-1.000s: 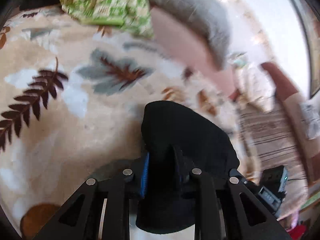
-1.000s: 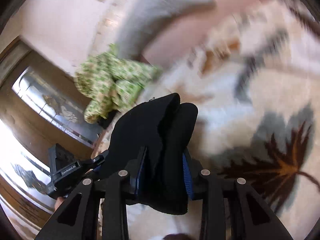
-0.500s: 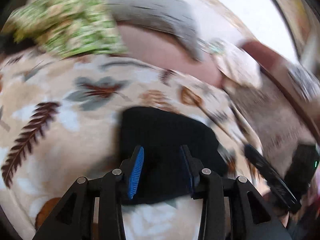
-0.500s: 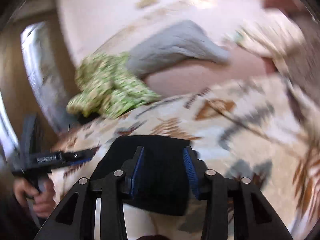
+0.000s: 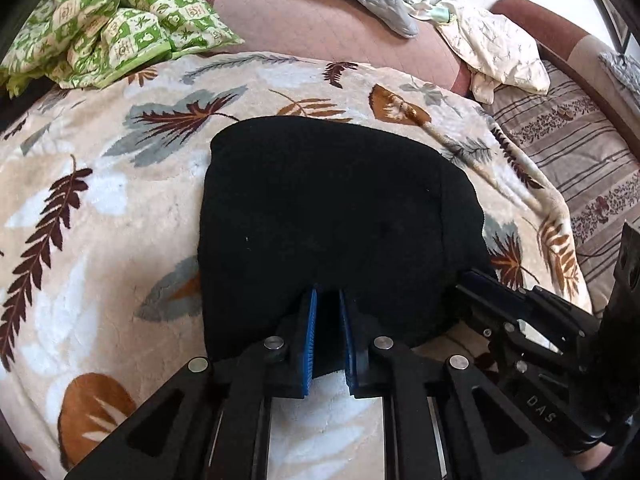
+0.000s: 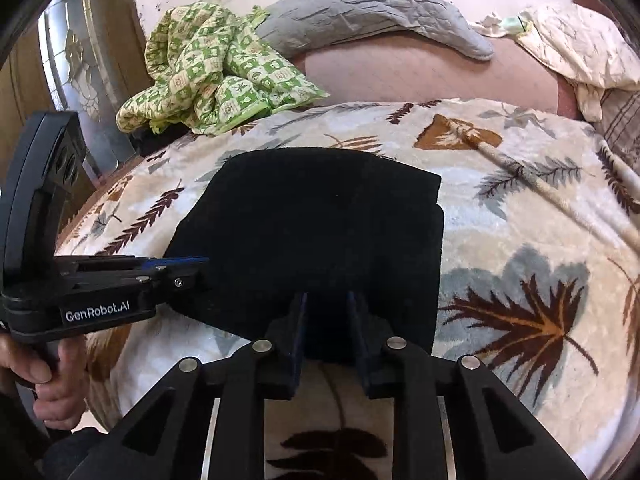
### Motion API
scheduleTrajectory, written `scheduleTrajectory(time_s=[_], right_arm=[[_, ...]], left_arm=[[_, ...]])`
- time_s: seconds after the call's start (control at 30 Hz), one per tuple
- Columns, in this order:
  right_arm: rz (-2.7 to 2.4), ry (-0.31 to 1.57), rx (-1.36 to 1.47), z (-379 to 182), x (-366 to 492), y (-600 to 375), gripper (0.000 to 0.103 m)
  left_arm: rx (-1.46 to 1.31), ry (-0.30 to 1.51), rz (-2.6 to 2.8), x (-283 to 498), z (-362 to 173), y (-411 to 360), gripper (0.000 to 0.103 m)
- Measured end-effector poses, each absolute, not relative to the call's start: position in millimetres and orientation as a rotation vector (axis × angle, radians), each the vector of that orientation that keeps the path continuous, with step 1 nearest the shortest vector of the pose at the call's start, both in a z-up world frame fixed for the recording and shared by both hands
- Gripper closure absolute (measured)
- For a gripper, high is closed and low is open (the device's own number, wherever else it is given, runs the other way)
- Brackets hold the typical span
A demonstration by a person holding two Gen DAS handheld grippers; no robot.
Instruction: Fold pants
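The black pants [image 5: 328, 216] lie folded into a compact, roughly square bundle on a leaf-patterned blanket [image 5: 100, 184]. They also show in the right wrist view [image 6: 320, 232]. My left gripper [image 5: 328, 300] is at the bundle's near edge, its blue-padded jaws narrowly apart with the black cloth between them. My right gripper [image 6: 326, 300] is at the near edge further right, jaws likewise narrowly apart over the cloth. Each gripper shows in the other's view: the right one [image 5: 476, 280] and the left one [image 6: 192, 264] reach the bundle's sides.
A green checked quilt [image 6: 208, 76] lies crumpled at the back left. A grey pillow [image 6: 376, 12] and a pink sheet [image 6: 420, 76] lie behind the blanket. A cream cloth [image 5: 496, 52] and a striped cover [image 5: 580, 152] are at the right.
One second ago both grippers held the pants bunched up above the blanket. The pants now lie flat and folded, and both grippers have drawn back to the near edge.
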State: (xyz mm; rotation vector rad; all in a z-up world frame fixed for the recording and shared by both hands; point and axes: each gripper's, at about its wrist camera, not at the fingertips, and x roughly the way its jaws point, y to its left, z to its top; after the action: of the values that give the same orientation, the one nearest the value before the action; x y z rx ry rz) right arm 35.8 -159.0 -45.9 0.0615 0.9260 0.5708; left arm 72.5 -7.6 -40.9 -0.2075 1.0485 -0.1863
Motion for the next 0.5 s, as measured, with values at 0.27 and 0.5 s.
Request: scheduleTrajectory(time_s=[0.27, 0.5], right_arm=[[0.654, 0.938, 0.135, -46.3, 35.7, -154.7, 0.042], [0.649, 0.935, 0.053, -44.8, 29.5, -140.8, 0.035]], left_arm=[[-0.226, 1.047, -0.195, 76.6, -43.7, -1.3, 0.089], [-0.231, 1.046, -0.196, 76.8, -44.9, 0.6, 0.089]])
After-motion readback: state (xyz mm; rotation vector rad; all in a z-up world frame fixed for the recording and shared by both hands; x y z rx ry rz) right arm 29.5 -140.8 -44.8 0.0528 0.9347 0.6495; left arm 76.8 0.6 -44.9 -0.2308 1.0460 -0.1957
